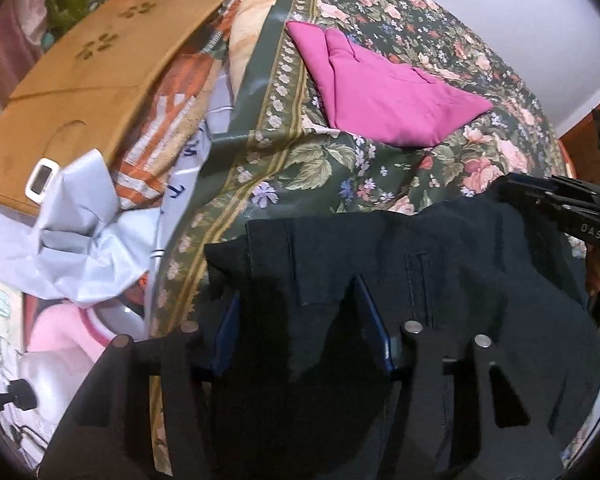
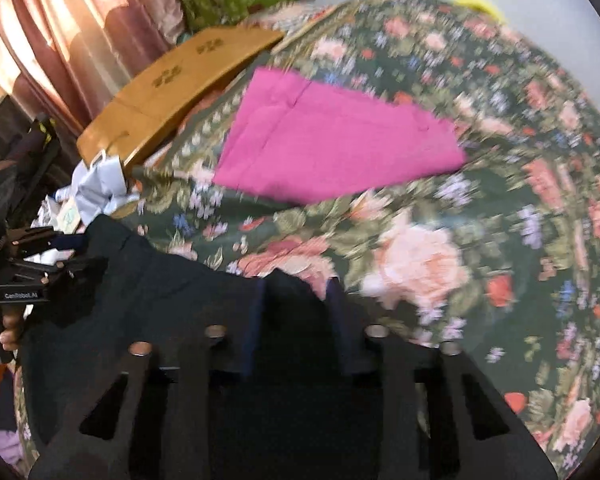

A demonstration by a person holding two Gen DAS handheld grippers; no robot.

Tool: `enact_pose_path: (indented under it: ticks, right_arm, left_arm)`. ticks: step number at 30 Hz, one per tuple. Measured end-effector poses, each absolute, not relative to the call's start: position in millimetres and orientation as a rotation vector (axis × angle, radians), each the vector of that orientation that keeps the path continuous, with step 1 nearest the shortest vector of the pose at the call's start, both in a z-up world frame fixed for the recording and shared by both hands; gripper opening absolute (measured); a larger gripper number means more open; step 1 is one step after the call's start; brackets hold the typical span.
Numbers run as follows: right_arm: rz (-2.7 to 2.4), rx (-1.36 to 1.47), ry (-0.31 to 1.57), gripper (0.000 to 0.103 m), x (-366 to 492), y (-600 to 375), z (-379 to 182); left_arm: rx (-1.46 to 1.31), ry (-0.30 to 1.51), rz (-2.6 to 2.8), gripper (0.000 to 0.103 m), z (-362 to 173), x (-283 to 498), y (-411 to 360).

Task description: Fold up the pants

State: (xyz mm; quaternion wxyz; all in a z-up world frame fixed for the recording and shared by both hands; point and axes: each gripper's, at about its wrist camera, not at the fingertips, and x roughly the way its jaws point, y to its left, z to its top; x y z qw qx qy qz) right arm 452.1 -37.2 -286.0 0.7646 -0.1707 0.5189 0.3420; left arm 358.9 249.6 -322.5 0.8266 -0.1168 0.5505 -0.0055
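Dark navy pants (image 1: 440, 264) hang between my two grippers above a floral bedspread (image 1: 340, 176). My left gripper (image 1: 300, 300) is shut on the pants' top edge, the cloth draped between its blue pads. My right gripper (image 2: 296, 292) is shut on the other part of the same edge of the pants (image 2: 160, 280). The right gripper also shows at the right edge of the left wrist view (image 1: 560, 204); the left gripper shows at the left edge of the right wrist view (image 2: 28, 276). The right wrist view is motion-blurred.
Folded magenta pants (image 1: 380, 92) lie further back on the bedspread, also in the right wrist view (image 2: 332, 140). A brown cardboard box (image 1: 88, 80) and crumpled pale blue plastic (image 1: 72, 240) sit at the left. Pink curtains (image 2: 60, 40) hang at the left rear.
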Motion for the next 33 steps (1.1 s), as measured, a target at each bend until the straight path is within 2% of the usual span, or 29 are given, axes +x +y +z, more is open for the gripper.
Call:
enact_pose_path:
  ticks: [3, 6, 13, 19, 22, 24, 26, 33]
  right_arm:
    - [0.749, -0.428, 1.096, 0.011, 446, -34, -286]
    - [0.767, -0.416, 1.064, 0.008, 446, -37, -285]
    - [0.708, -0.437, 1.024, 0.010, 445, -34, -280]
    - [0.700, -0.396, 0.977, 0.014, 419, -57, -238]
    - [0.706, -0.432, 0.920, 0.023, 394, -71, -216]
    - [0.713, -0.442, 0.892, 0.029, 378, -83, -205]
    - [0.721, -0.445, 0.876, 0.030, 361, -95, -197]
    - [0.712, -0.479, 0.825, 0.036, 306, -128, -189]
  left_arm:
    - [-0.152, 1.144, 0.048, 0.055, -320, 356, 242]
    - [-0.060, 1.114, 0.155, 0.055, -319, 353, 240]
    - [-0.041, 1.132, 0.202, 0.054, -319, 349, 248]
    - [-0.066, 1.098, 0.202, 0.055, -285, 327, 244]
    - [-0.114, 1.074, 0.190, 0.064, -265, 313, 241]
    - [-0.146, 1.058, 0.186, 0.079, -255, 301, 240]
    - [-0.172, 1.052, 0.179, 0.088, -247, 289, 237]
    - [-0.258, 1.104, 0.164, 0.089, -247, 252, 223]
